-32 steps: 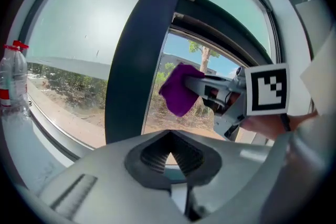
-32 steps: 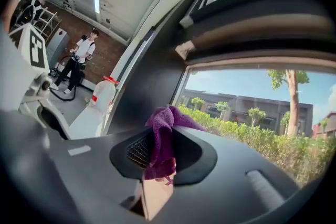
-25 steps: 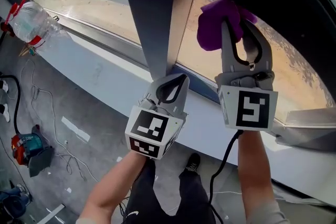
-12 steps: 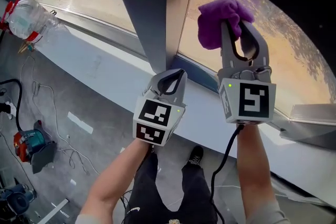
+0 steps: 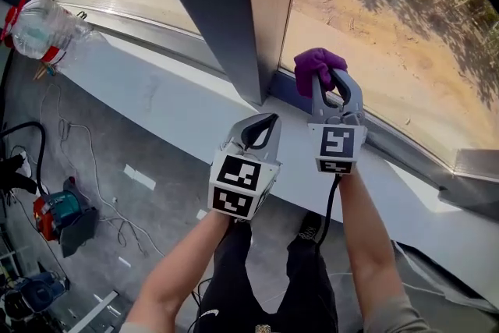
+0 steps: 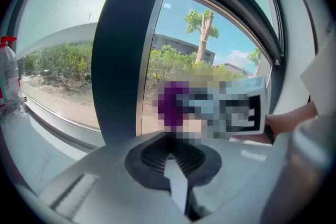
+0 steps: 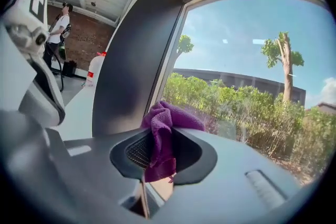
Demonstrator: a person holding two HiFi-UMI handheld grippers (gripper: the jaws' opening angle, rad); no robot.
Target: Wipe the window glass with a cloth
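Observation:
A purple cloth is bunched in the tips of my right gripper, which is shut on it low against the window glass, just above the sill. In the right gripper view the purple cloth hangs between the closed jaws, with the glass close ahead. My left gripper is shut and empty, held over the white sill below the dark window post. From the left gripper view the post stands straight in front of the left gripper.
A clear plastic bottle with a red cap lies on the sill at the far left. Cables and a red and teal tool lie on the grey floor below. A person stands far back in the room.
My right gripper has carried the cloth down the glass toward the sill. The left gripper has stayed shut near the foot of the post.

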